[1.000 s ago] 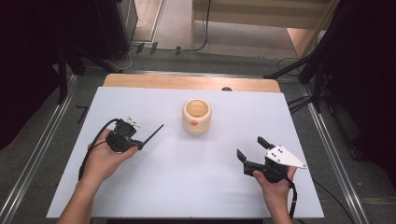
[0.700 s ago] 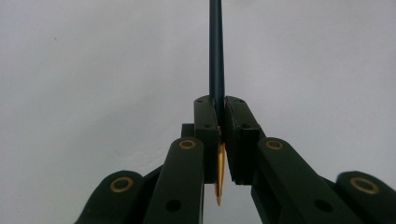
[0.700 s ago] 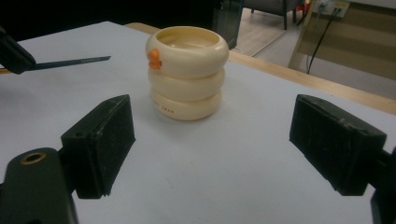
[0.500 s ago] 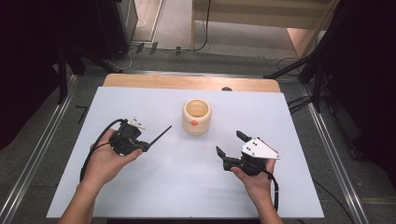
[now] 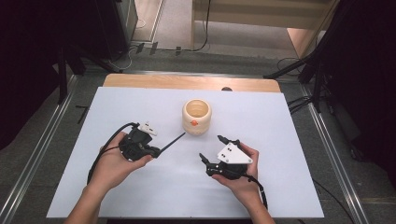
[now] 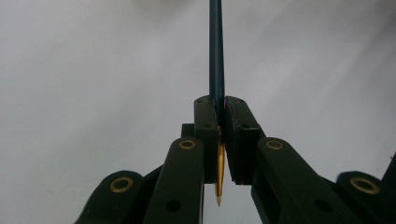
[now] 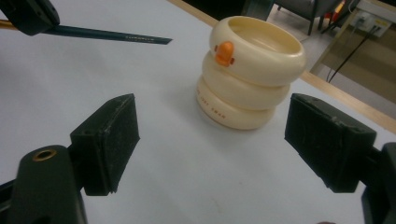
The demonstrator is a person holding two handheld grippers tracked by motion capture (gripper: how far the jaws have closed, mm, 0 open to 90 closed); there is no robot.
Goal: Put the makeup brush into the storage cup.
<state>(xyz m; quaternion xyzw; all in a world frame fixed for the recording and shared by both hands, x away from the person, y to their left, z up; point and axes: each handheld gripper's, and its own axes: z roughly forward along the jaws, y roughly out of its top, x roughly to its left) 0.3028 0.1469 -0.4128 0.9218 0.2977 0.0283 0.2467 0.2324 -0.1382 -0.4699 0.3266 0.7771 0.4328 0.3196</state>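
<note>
**Both grippers have come closer to the cup**

Since a moment ago, the right gripper (image 5: pixel 211 148) has slid left and forward on the white table (image 5: pixel 280 121), and the left gripper (image 5: pixel 158 150) has moved nearer the middle. The cream, ring-shaped plastic cup with an orange knob (image 5: pixel 196 116) stands near the table's far middle. The right gripper's jaws are spread wide, facing the cup. The left gripper pinches a thin dark pencil (image 5: pixel 172 141), whose far end points at the cup, just beside it.
</note>
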